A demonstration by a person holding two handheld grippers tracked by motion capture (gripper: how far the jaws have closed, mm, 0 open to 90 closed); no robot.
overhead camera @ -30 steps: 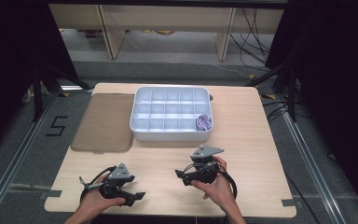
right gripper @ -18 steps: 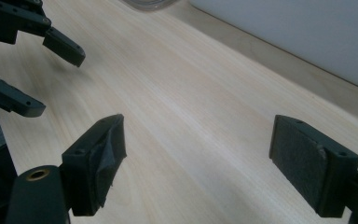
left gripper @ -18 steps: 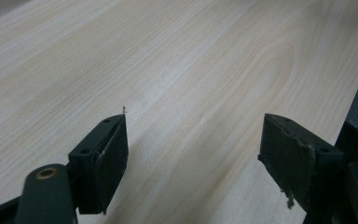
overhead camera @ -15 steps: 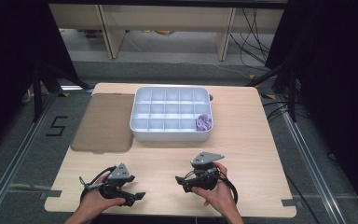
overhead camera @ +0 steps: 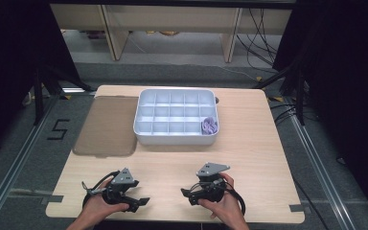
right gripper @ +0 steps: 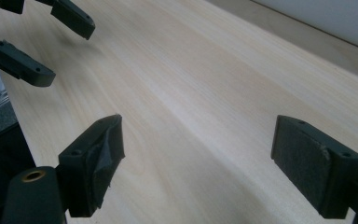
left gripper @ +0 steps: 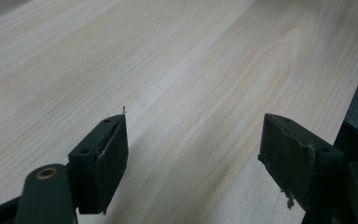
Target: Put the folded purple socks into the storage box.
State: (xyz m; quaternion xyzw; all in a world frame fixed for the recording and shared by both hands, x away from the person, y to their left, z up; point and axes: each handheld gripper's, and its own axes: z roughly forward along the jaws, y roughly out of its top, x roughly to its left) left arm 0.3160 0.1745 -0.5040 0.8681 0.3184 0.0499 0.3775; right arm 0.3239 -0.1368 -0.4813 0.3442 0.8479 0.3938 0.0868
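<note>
Low in the high view, the left gripper and right gripper rest on the wooden table, jaws wide apart, holding nothing.

Bright table — dark, dim surroundings

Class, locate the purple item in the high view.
The purple item lies in the white tray's front-right compartment, beyond the right gripper.

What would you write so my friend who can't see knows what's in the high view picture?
A person's two hands rest at the near edge of a wooden table, the left gripper and right gripper both open and empty. Farther back sits a white divided tray with a small purple thing in one corner compartment, and a brown mat beside it.
</note>
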